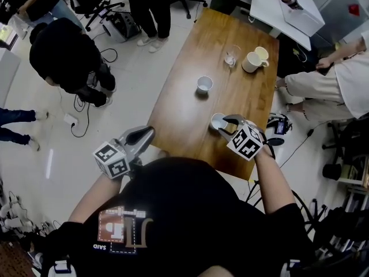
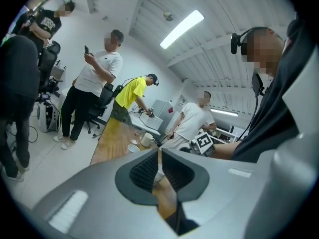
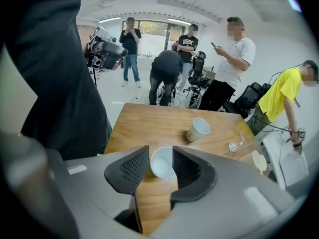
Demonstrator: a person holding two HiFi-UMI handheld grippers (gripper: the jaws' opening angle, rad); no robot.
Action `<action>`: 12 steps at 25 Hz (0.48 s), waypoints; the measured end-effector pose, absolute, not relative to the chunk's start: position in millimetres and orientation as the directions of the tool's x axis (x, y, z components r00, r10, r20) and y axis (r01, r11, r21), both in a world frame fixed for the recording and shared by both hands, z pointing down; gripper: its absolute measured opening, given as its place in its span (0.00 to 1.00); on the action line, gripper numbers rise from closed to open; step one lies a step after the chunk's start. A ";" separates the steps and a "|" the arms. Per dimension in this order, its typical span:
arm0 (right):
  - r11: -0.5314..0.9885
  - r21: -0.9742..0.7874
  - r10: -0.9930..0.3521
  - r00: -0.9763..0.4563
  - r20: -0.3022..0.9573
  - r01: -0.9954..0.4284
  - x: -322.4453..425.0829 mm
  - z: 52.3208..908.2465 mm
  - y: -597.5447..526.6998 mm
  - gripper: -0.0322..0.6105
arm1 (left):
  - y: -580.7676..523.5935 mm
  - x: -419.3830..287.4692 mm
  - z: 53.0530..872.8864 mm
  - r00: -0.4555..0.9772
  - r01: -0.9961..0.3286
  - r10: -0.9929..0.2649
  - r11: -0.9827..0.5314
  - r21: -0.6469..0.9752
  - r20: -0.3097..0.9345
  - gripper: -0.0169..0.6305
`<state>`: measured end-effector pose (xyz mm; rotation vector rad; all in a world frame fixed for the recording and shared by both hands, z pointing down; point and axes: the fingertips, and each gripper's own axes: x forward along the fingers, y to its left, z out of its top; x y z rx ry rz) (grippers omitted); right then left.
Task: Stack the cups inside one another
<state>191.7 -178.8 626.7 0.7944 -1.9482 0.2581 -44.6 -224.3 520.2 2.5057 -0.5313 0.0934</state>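
Right hand: the forearm reaches from the person's body at 5 o'clock toward 11 o'clock in the head view. The right gripper (image 1: 221, 124) tips steeply down over the near end of the wooden table (image 1: 190, 51), with its marker cube (image 1: 247, 141) on top.
Right jaws: released and spread wide, one pad on either side of the near paper cup (image 3: 162, 162). The cup's rim lies close to both pads and looks undeformed.
Left hand: the forearm comes up from 7 o'clock. The left gripper (image 1: 147, 134) lies nearly level and points toward 1 o'clock, just off the table's left edge over the floor, at 9 o'clock of the near paper cup.
Left jaws: drawn together with only a thin slit between the pads and nothing gripped; a cup far off shows through the slit.
Near paper cup, place: it stands on the table close to the near edge, at the 6 o'clock end.
Near paper cup, axis: it is upright, long axis vertical, mouth up toward the right gripper view's camera.
Near paper cup, contents: only its white wall and bottom show inside.
Second paper cup (image 1: 204, 84): it stands at 11 o'clock of the near one and well apart from it, upright and mouth up, with a white interior.
Clear cup (image 1: 232, 56): it is at 1 o'clock of the second paper cup; I cannot tell its tilt or contents.
Cream mug (image 1: 251, 62): it is just beside the clear cup at 3 o'clock, mouth up, handle toward 3 o'clock. A cream cup (image 1: 262, 53) stands against it at 1 o'clock.
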 end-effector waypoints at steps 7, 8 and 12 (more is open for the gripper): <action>0.818 0.191 -0.368 -0.239 0.899 -0.542 188.9 674.3 -154.3 0.30 | -219.4 -45.4 518.8 0.917 -0.395 -0.355 -0.749 0.532 0.180 0.06; 0.822 0.208 -0.367 -0.213 0.906 -0.530 190.2 682.8 -154.0 0.31 | -218.6 -46.8 519.0 0.917 -0.396 -0.355 -0.749 0.531 0.182 0.06; 0.831 0.259 -0.366 -0.134 0.921 -0.492 193.9 707.9 -157.4 0.29 | -213.7 -55.1 521.6 0.911 -0.409 -0.364 -0.743 0.530 0.192 0.06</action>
